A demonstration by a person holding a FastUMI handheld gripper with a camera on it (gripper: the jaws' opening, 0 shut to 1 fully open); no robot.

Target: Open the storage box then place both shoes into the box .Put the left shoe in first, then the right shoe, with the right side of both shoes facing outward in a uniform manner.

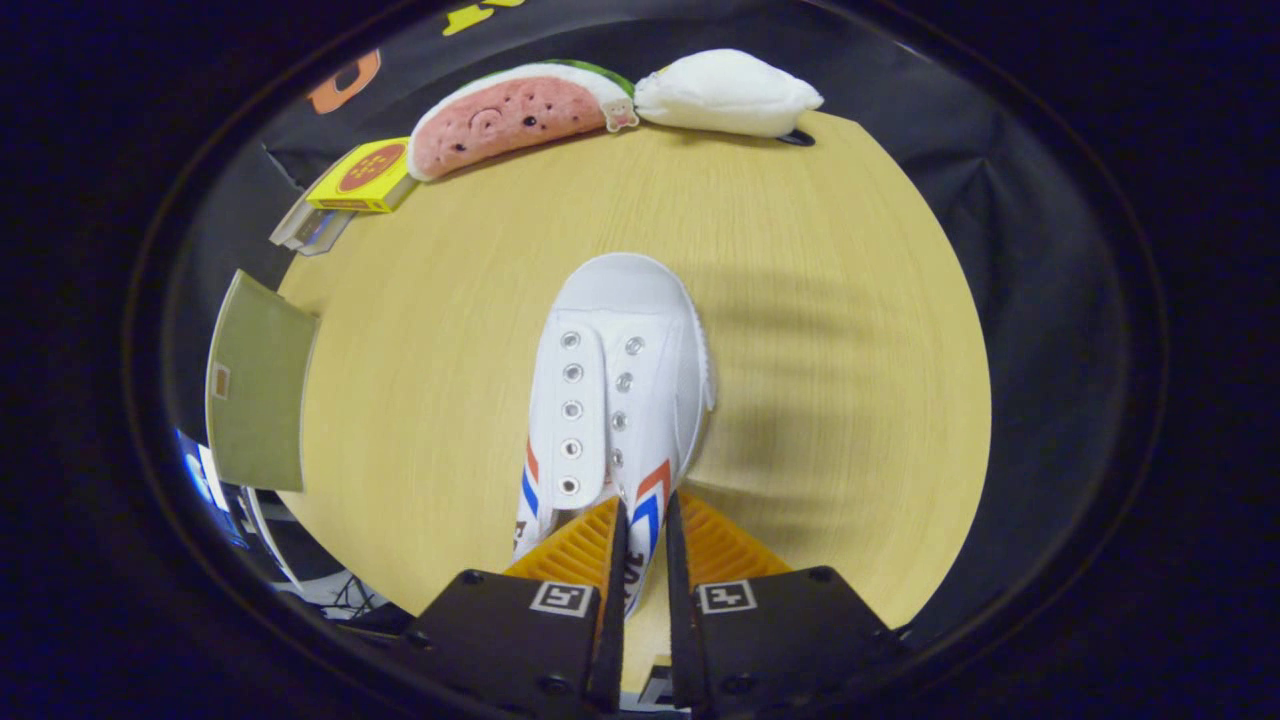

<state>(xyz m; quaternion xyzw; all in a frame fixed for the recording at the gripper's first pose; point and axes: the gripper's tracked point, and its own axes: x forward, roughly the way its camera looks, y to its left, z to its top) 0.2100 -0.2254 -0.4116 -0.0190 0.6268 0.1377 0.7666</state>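
Gripper view: gripper (640, 520) nearly closed, 2 fingers pinching white shoe's (615, 390) side wall (toe pointing fwd) over table (850, 300).

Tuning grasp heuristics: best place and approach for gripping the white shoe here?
Grip the thin side wall by the collar at the heel end, coming from behind the heel along the shoe's length. The white shoe points its toe away over the table, so the heel rim is nearest, and the wall is thin enough for a narrow pinch. The gripper looks shut on that striped wall already.
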